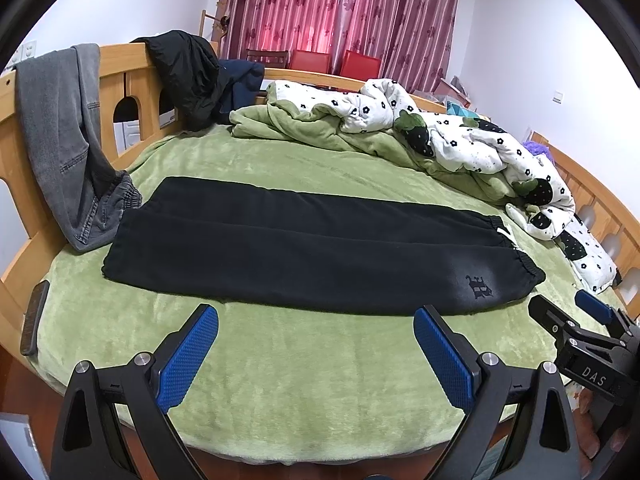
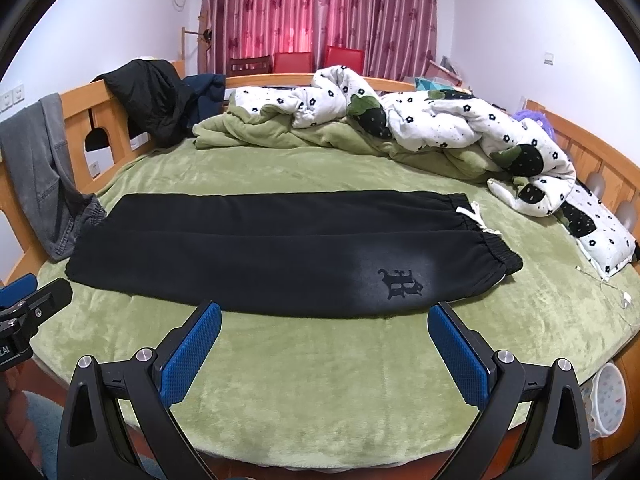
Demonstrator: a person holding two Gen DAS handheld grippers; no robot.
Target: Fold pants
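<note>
because the black pants (image 2: 256, 252) lay flat across the green bed (image 2: 320, 380), legs together, waistband to the right, both the left tool (image 1: 316, 316) and right tool (image 2: 324, 312) hovered short of the near edge, jaws spread and empty, presumably ready to pinch it.

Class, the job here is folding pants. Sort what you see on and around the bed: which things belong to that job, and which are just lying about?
Belongs to the job:
black pants, flat on the bed
left gripper, open
right gripper, open

Just lying about:
grey jeans over the bed frame
black jacket
flowered quilt
green blanket
red chairs
</note>
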